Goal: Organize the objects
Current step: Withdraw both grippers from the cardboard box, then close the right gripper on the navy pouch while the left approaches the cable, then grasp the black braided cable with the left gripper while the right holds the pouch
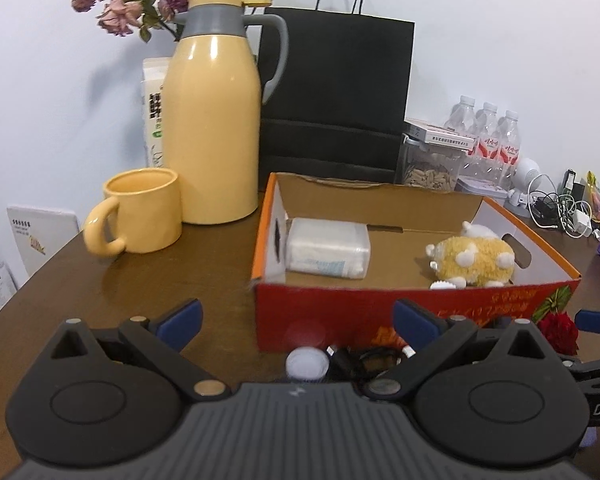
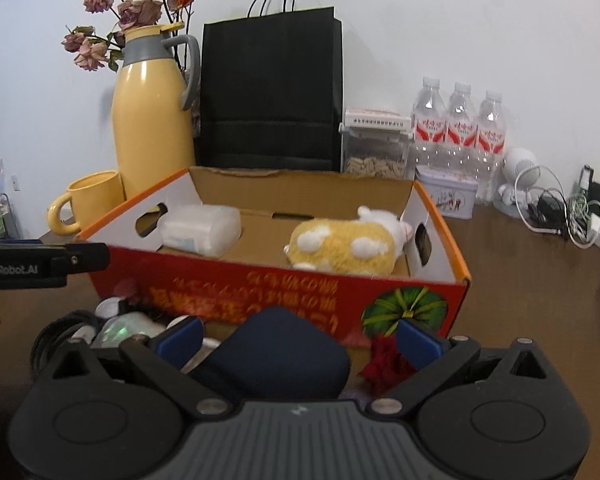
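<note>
The right gripper [image 2: 299, 338] hangs low with its jaws spread wide around a dark blue rounded case [image 2: 272, 354], not yet clamped on it. The left gripper [image 1: 296, 320] is likewise released and holds nothing, hovering above a white bottle cap [image 1: 306, 362] and a small dark clutter that is hard to make out. A red artificial rose [image 2: 382, 360] lies just beside the case.

The step in hand looks like taking the case — the jaws should probably centre on its widest part before squeezing, then lift clear of the red cardboard box's [image 2: 260, 292] near wall.

Inside the box lie two things: one clear packet of white pads [image 2: 202, 230] on the left and one yellow plush toy [image 2: 340, 250] on the right. Behind it on the surface [image 1: 140, 280] stand one yellow thermos [image 1: 212, 120], one yellow mug [image 1: 144, 212], one black paper bag [image 2: 272, 92] and three water bottles [image 2: 458, 128].
</note>
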The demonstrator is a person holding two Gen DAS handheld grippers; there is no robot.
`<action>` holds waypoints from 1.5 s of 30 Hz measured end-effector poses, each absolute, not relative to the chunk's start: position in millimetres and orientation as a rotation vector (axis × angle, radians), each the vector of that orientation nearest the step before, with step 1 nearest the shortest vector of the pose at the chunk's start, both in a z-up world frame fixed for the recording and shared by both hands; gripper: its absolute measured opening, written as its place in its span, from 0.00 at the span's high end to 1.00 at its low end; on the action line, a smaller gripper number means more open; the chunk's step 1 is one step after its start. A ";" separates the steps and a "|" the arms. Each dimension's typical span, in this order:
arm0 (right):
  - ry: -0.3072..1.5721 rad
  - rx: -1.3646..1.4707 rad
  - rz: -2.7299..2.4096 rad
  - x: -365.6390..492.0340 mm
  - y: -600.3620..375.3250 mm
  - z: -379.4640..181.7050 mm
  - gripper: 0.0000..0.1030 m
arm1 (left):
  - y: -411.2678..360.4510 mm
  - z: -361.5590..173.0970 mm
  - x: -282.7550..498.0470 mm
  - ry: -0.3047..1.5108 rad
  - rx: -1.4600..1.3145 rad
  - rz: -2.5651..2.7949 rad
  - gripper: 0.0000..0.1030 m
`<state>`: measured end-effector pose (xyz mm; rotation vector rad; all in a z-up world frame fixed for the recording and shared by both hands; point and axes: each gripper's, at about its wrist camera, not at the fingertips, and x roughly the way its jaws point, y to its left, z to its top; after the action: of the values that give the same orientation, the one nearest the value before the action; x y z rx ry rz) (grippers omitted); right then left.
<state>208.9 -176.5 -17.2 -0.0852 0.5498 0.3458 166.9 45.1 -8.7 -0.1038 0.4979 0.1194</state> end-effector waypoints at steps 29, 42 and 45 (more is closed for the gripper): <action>0.690 0.126 0.295 187.8 -168.0 -39.2 0.32 | 77.5 -11.2 88.5 0.533 -0.157 0.163 0.00; 0.578 0.065 0.341 166.4 -177.5 -28.8 0.37 | 65.4 -16.6 92.7 0.576 -0.137 0.150 0.00; 0.533 0.051 0.337 162.5 -182.5 -25.0 0.37 | 60.4 -19.2 97.8 0.602 -0.134 0.132 0.00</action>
<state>162.5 -182.5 -25.0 0.0506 0.5330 0.3373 97.8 60.4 -19.2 -0.1339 0.6022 0.1316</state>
